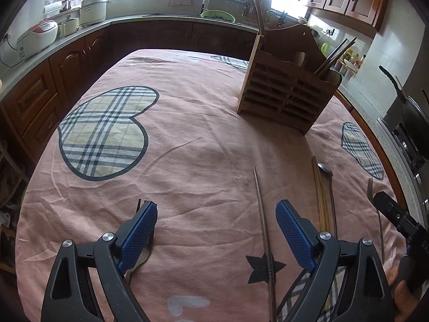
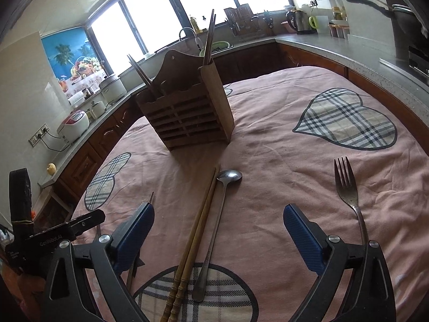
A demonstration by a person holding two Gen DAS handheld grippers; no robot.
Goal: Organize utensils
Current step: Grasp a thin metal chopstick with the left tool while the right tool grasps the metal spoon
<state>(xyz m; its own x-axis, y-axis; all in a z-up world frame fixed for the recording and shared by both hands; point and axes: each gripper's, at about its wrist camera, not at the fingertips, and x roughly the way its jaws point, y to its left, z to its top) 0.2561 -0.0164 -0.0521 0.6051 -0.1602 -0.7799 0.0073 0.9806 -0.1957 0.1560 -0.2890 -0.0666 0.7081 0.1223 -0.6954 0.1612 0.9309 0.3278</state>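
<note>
Both tools stand released and grasp nothing. The left tool [image 1: 216, 222] hovers low over the pink cloth [image 1: 187, 145] that covers the bench, with a single thin metal chopstick [image 1: 264, 230] lying between its blue pads, nearer the right-hand pad and not touched by either. The right tool [image 2: 218, 228] hangs likewise over a pair of wooden chopsticks [image 2: 199, 222] and a long-handled spoon [image 2: 217, 225], which lie side by side between its pads, again without contact. A fork [image 2: 348, 187] lies just outside the right-hand pad of that tool, toward the right edge of the bench. The wooden utensil holder [image 2: 187, 115] stands upright further in, toward the far edge, with several chopsticks already standing in its end compartments. The step in hand appears to be the approach to a first pickup: four kinds of utensil remain loose on the cloth. For the left tool, the next move calls for centring over the metal chopstick, lowering until the pads bracket it, and clenching; the piece is thin and lies flat on soft cloth, so slippage is a fair risk. The right tool would have to settle on one target, since pair and spoon lie close together.
</note>
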